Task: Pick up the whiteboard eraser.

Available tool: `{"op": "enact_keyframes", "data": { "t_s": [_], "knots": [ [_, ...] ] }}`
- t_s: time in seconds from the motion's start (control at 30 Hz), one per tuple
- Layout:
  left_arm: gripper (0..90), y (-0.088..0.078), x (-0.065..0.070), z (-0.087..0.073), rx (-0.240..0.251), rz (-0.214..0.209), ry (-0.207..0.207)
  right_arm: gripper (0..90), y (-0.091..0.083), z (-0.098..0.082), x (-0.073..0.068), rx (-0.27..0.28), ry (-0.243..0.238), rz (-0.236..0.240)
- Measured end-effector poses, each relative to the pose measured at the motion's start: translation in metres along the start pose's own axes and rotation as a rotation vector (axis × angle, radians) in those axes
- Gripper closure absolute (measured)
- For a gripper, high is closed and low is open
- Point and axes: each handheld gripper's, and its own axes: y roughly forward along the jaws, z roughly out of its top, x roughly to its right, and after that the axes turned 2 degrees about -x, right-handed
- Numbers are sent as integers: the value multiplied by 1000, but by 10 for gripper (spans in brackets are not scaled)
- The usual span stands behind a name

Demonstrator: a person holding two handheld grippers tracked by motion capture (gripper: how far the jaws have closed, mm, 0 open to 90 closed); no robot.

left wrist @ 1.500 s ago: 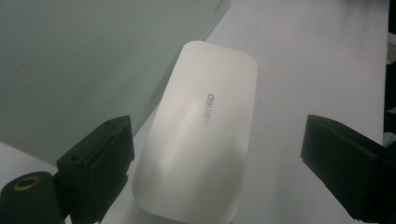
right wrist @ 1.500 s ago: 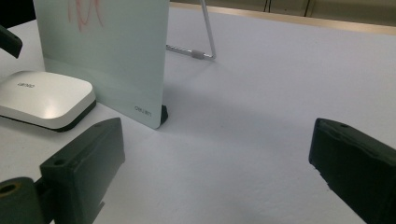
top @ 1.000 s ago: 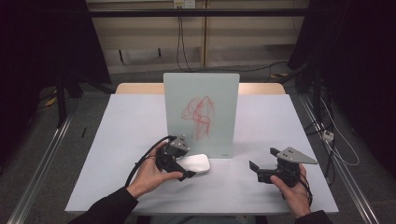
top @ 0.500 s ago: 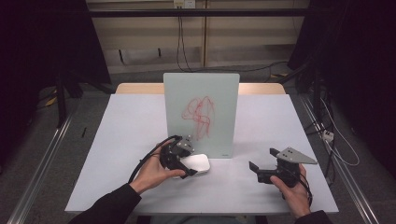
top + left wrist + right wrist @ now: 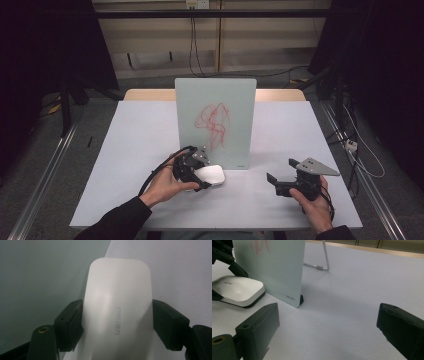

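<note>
Left gripper [image 5: 117,325]: both black pads press the long sides of the eraser [image 5: 117,302], one pad at 9 o'clock of its body, one at 3 o'clock; the jaws have just been closing and now pinch it across its width. The eraser is a white, rounded-rectangle block with a dark base layer, lying flat on the table [image 5: 150,130] just in front of the board [image 5: 215,120], near the board's lower left corner, at about 7 o'clock from the red scribble [image 5: 214,122]. Judgement: the shell looks like hard, smooth plastic, so stiff and light but somewhat slippery; the side grip across the narrow width seems the right hold, low enough to catch the straight wall rather than the domed top. The dark underside is probably soft felt and should be the face that meets the board. Faint embossed lettering runs along the eraser top, likely a brand mark, too pale to read with confidence. Right gripper [image 5: 329,322]: jaws stand wide apart with nothing between them, resting near the table at 4 o'clock from the board. The board is pale, upright on a wire stand [image 5: 324,257]; judged rigid but easy to tip if pushed hard. A small grey mark at its lower corner reads roughly "deli".
</note>
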Motion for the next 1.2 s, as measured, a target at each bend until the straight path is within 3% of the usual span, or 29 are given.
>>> {"op": "enact_keyframes", "data": {
  "t_s": [0.13,0.2,0.33,0.47,0.87,1.1,1.13,1.2],
  "knots": [
    [293,0,0,0,2,-4,-2,43,0,0,0,1,0,-1],
    [294,-1,0,1,-29,-3,13,43,0,0,0,-1,0,0],
    [299,0,1,1,-11,2,18,43,0,0,0,-1,0,-1],
    [305,-2,0,2,-36,-4,41,43,0,0,0,-2,2,-2],
    [310,-8,0,0,-3,-25,31,43,0,0,0,-5,3,-1],
    [310,-16,0,-1,53,-26,-9,43,1,0,0,-4,0,1],
    [310,-18,1,-1,46,-7,-17,43,1,0,0,-4,0,1],
    [310,-20,0,-2,80,-33,-20,44,1,0,0,-3,2,2]
  ]
}}
